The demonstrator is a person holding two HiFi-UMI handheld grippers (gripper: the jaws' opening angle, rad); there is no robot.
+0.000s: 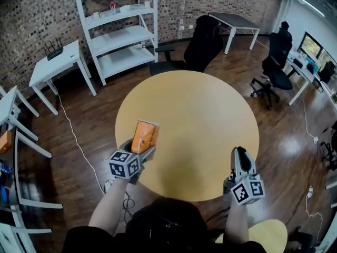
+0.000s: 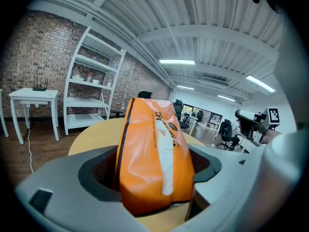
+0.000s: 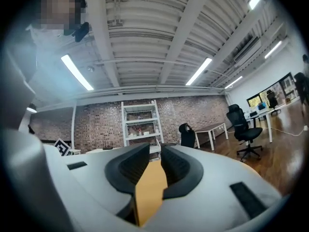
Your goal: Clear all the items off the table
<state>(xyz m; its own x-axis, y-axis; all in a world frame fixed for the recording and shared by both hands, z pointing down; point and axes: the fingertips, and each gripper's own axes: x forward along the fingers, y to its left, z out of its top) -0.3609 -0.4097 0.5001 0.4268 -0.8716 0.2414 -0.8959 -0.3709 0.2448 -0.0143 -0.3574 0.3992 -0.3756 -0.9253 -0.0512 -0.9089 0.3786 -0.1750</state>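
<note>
- Left gripper [image 1: 142,149], in the head view, is pinching the lower end of an orange pouch [image 1: 145,134]. The pouch is standing upright over the near left edge of the round surface [image 1: 200,109], where nothing else is showing.
- Right gripper [image 1: 240,153], in the same view, is hovering over the near right edge, its jaws looking almost together and carrying nothing.
- Left gripper [image 2: 152,167], in its own view, is pressing both pads into the sides of the orange pouch [image 2: 152,139]. The glossy film is creasing and bulging above them, so the pouch is probably light, soft and rather slippery. Its contents are not showing. Taking it low across the broad body, as it is being held, is looking safer than pinching the thin top seal. The surface [image 2: 89,137] is lying just behind and below it.
- Right gripper [image 3: 150,164], in its own view, is keeping only a narrow slit between its jaws. Only the tan surface [image 3: 149,195] is showing through the slit.
</note>
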